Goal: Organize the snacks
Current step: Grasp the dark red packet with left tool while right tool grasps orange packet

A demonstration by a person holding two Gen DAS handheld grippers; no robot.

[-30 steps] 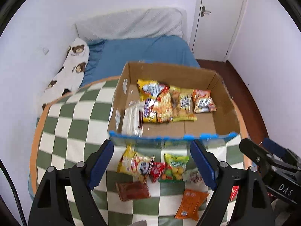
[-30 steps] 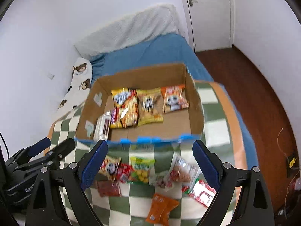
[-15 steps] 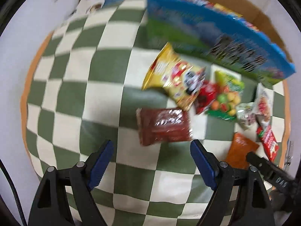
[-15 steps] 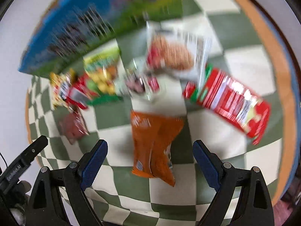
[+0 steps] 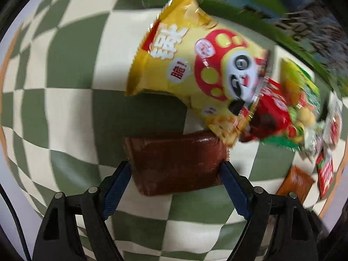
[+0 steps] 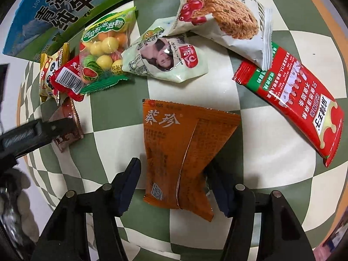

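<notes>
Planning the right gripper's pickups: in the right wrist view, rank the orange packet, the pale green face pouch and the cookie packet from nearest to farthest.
From the right gripper:
1. Orange packet, between its open jaws.
2. Pale green face pouch, beyond, mid-table.
3. Cookie packet, farthest, upper right.

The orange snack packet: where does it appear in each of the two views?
Left wrist: orange snack packet at the right edge, low, partly cut off.
Right wrist: centre, between the open right tool's fingers.
Shared landmark: the long red packet beside it.

Green/cream checkered cloth [image 6: 121,113] w/ orange edge trim covers the surface below & ahead of both claws; lighting soft, indoor.
</notes>
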